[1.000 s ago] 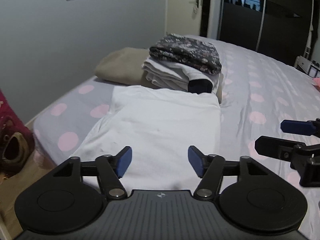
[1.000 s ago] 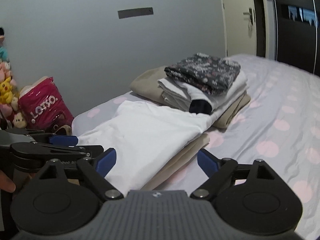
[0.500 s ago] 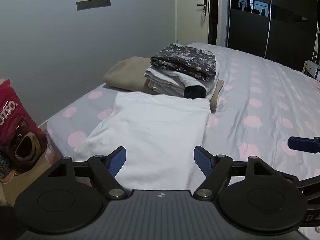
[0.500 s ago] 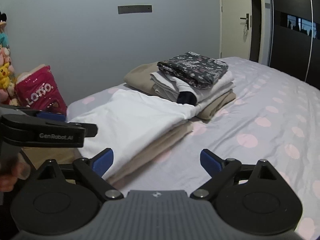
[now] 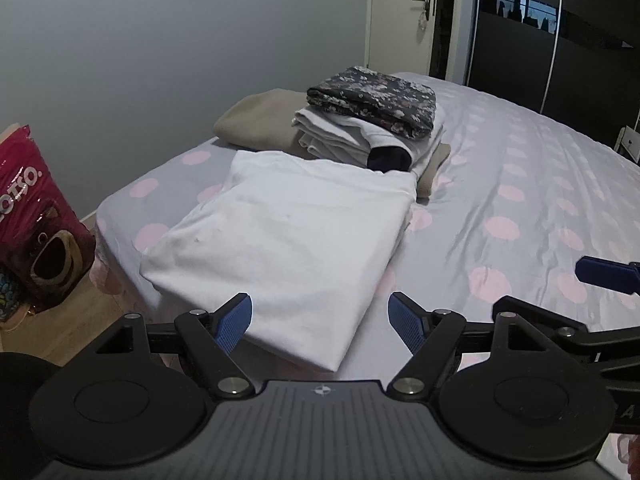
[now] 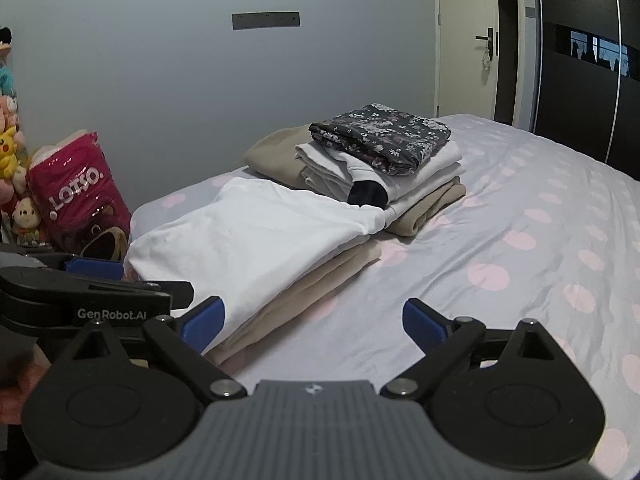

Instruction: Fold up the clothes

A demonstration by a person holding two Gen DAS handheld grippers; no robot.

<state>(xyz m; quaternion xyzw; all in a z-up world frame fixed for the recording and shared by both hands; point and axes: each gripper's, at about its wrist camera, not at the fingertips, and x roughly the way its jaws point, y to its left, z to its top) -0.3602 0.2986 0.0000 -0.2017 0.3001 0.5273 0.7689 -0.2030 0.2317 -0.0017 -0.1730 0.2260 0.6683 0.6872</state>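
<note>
Folded white garment at the bed's near corner

We hold the left tongs [image 5: 320, 317] and right tongs [image 6: 313, 320] spread, having just widened, pinching nothing. The white garment [image 5: 288, 236] lies on a beige one [image 6: 296, 300] by the bed [image 5: 520, 184] edge; the folded stack [image 5: 372, 120] sits behind, open dotted sheet rightward.

Pink Lotso bag [image 6: 78, 192], plush toys [image 6: 10, 148], door [image 5: 400, 16], perhaps wardrobe [image 5: 560, 40]

Matt white cloth garment [image 5: 288, 236] on smooth polka-dot cotton bedsheet [image 5: 520, 208].
</note>
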